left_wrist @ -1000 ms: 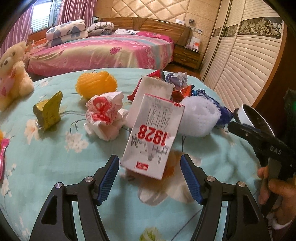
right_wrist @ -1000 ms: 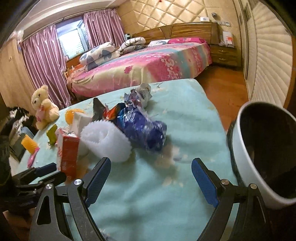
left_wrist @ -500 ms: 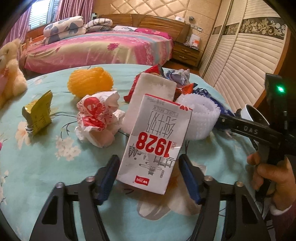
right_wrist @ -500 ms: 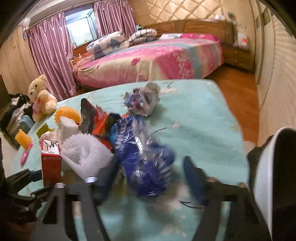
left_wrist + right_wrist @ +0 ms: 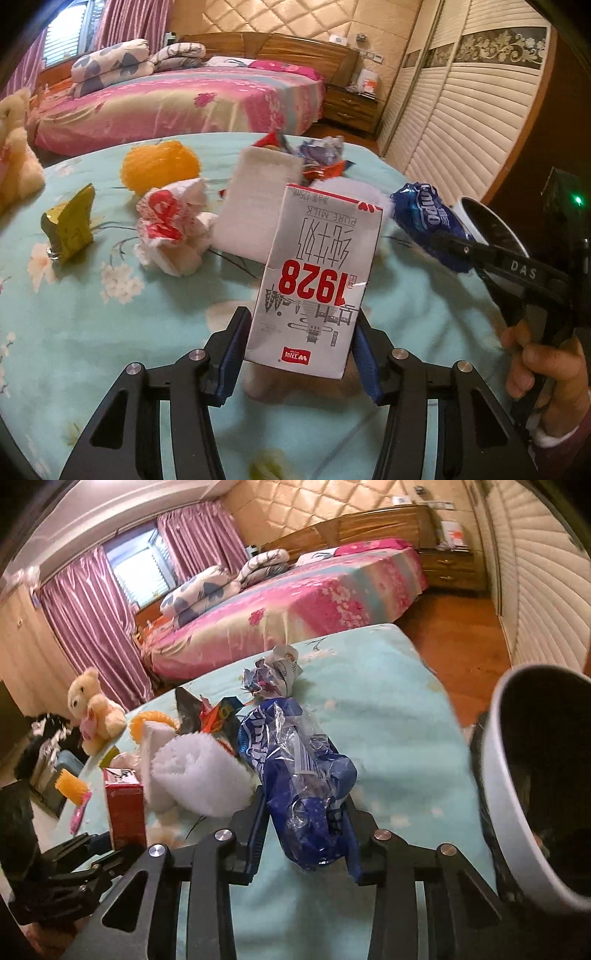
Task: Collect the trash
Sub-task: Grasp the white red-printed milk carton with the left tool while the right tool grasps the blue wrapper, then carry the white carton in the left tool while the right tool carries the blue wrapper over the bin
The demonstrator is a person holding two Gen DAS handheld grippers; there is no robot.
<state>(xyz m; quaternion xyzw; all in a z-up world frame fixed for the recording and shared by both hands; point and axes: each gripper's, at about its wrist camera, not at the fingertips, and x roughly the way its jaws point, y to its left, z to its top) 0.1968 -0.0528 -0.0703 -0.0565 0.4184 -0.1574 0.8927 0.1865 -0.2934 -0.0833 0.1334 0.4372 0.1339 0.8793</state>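
A white milk carton (image 5: 317, 273) printed "1928" stands upside down between the blue pads of my left gripper (image 5: 300, 332). The jaws are still closing and press on its sides; it looks raised off the teal flowered tablecloth (image 5: 110, 332). My right gripper (image 5: 304, 812) is closing on a crumpled blue plastic wrapper (image 5: 295, 760), its pads squeezing the bag. In the left wrist view that wrapper (image 5: 421, 218) hangs from the right gripper (image 5: 454, 251), just in front of a white bin (image 5: 491, 225).
More trash lies on the table: crumpled red-and-white paper (image 5: 170, 229), a gold wrapper (image 5: 68, 229), a yellow foam net (image 5: 160, 166), a white box (image 5: 258, 199), a white foam net (image 5: 195, 775) and a silver wrapper (image 5: 275, 672). The bin's rim (image 5: 517, 812) is close on the right. A teddy bear (image 5: 94, 709) sits at the far left.
My left jaws closed in on the carton and took hold of it. My right gripper moved onto the blue wrapper, closed on it and carried it toward the bin.
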